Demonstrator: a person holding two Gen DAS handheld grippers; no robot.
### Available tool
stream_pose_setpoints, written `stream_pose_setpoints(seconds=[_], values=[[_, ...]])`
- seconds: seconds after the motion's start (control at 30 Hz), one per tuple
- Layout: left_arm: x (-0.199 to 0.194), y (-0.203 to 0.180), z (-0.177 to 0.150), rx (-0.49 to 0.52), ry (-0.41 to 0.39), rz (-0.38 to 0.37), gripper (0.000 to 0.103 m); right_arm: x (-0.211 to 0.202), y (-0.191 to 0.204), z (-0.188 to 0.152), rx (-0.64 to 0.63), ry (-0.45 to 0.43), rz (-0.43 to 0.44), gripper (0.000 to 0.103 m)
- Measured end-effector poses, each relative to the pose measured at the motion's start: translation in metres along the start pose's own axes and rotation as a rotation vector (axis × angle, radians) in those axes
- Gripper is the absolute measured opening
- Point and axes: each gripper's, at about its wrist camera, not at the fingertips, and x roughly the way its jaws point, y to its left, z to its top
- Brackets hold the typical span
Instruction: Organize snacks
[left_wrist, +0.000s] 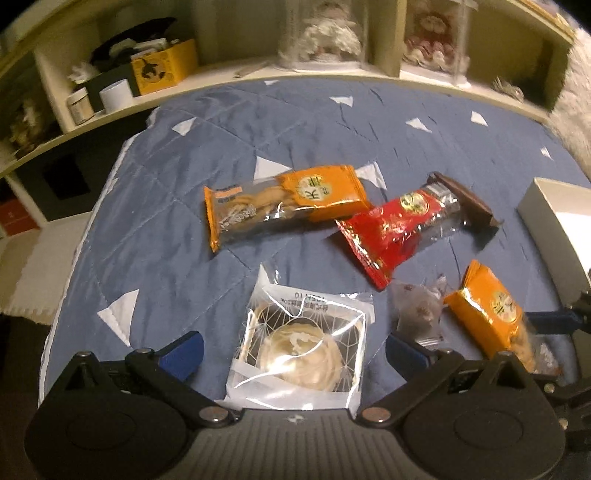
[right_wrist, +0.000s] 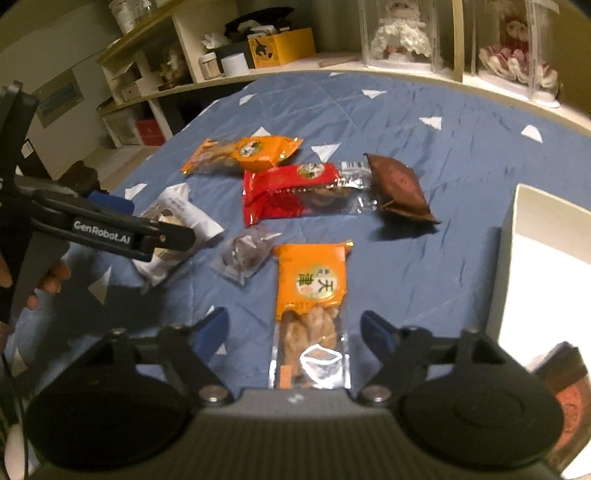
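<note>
Snack packets on a blue quilt, with both hand-held grippers wide open.

The orange packet (right_wrist: 311, 295) lies between the right hand-held gripper (right_wrist: 295, 332) fingers, untouched; the white pastry packet (left_wrist: 299, 347) likewise within the left hand-held gripper (left_wrist: 295, 347).

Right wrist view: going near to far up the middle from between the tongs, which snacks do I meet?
Near orange packet between the open right tongs → red packet → far orange packet.
</note>
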Motion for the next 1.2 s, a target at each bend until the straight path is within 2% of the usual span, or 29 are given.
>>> stream_pose_setpoints(seconds=[0.1,0.27,0.33,0.4,0.47,0.5,0.57,0.7,0.9,1.2], values=[[0.002,-0.001,0.000,0.055,-0.008,-0.001,0.103,0.005,-0.002,-0.001,0.011,0.012,-0.009,0.072],[0.007,0.003,0.002,0.071,0.013,0.012,0.103,0.012,-0.008,-0.004,0.063,0.028,-0.042,0.049],[0.010,0.005,0.002,0.057,0.029,-0.009,0.103,0.011,-0.012,-0.007,0.081,0.024,-0.029,0.048],[0.012,0.006,0.000,0.037,0.051,-0.033,0.098,0.010,-0.012,-0.008,0.083,0.024,-0.025,0.047],[0.015,0.002,-0.002,0.055,0.071,-0.025,0.079,0.008,-0.011,-0.010,0.079,0.025,-0.023,0.046],[0.015,0.000,-0.003,0.064,0.074,-0.013,0.078,0.007,-0.010,-0.011,0.080,0.025,-0.021,0.046],[0.012,-0.002,-0.004,0.067,0.063,-0.016,0.069,0.005,-0.008,-0.013,0.075,0.025,-0.021,0.045],[0.007,-0.003,-0.007,0.036,0.062,-0.008,0.068,0.005,-0.004,-0.015,0.074,0.015,-0.029,0.043],[-0.006,0.000,-0.011,-0.069,0.044,-0.015,0.067,-0.002,-0.006,-0.015,0.101,-0.018,-0.034,0.041],[-0.049,-0.016,-0.006,-0.152,-0.069,-0.096,0.067,-0.033,-0.010,-0.007,0.123,-0.110,-0.046,0.041]])
